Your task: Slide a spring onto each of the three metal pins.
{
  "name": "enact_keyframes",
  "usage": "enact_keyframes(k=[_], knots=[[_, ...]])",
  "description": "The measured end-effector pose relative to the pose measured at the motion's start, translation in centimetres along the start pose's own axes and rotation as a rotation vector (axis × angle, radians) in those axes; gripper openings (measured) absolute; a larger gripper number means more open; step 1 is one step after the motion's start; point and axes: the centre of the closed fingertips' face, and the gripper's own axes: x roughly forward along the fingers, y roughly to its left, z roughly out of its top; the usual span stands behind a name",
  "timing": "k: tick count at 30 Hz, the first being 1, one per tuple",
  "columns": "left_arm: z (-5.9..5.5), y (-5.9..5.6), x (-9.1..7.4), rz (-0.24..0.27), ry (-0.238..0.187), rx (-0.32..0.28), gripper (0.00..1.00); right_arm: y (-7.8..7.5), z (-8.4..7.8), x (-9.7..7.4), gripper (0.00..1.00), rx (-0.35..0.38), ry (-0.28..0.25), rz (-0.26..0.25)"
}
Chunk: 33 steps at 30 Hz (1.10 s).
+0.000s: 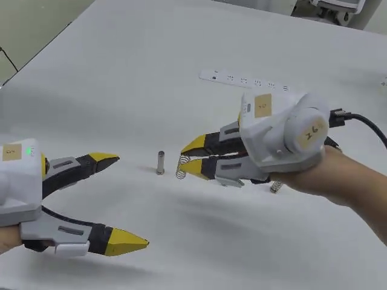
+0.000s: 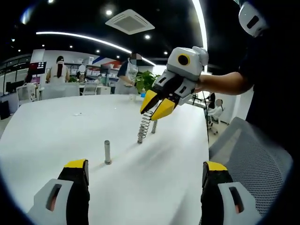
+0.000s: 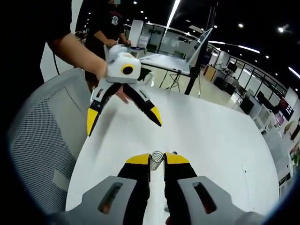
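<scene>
1. Head view: the right claw [image 1: 184, 160] comes in from the right, held in a hand [image 1: 314, 175], with its yellow tips clamped on the top of a spring [image 1: 181, 172].
2. The spring hangs from those tips, and its lower end is at or just above the white worktop [image 1: 121, 72]; I cannot tell whether it touches.
3. A metal pin [image 1: 160, 163] stands upright on the worktop just beside the spring, on the side away from the right claw. The spring is not on the pin.
4. The left claw [image 1: 118, 199] sits at the lower left with its two jaws spread wide apart and nothing between them, well apart from the pin.
5. A second spring [image 1: 276, 187] lies on the worktop under the hand, and a white power strip [image 1: 242, 78] lies farther back.
6. Left gripper view: the pin [image 2: 108, 152] stands ahead of the left claw [image 2: 145, 168]. Beyond it the right claw [image 2: 150, 115] holds the spring [image 2: 144, 127] tilted, its lower end down near the worktop.
7. Right gripper view: the right claw [image 3: 158, 164] has its jaws drawn nearly together on the spring [image 3: 157, 157], and the left claw [image 3: 124, 119] faces it, spread wide.
</scene>
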Motion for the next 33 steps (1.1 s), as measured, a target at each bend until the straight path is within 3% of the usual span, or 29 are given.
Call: enact_keyframes(k=[18, 33], knots=[[-0.2, 0.3, -0.1, 0.01, 0.004, -0.001, 0.98, -2.9, 0.7, 2.4, 0.08, 0.01, 0.004, -0.012], [-0.2, 0.5, -0.2, 0.024, 0.002, -0.001, 0.98, -4.5, 0.0, 4.2, 0.08, 0.056, 0.019, -0.022]])
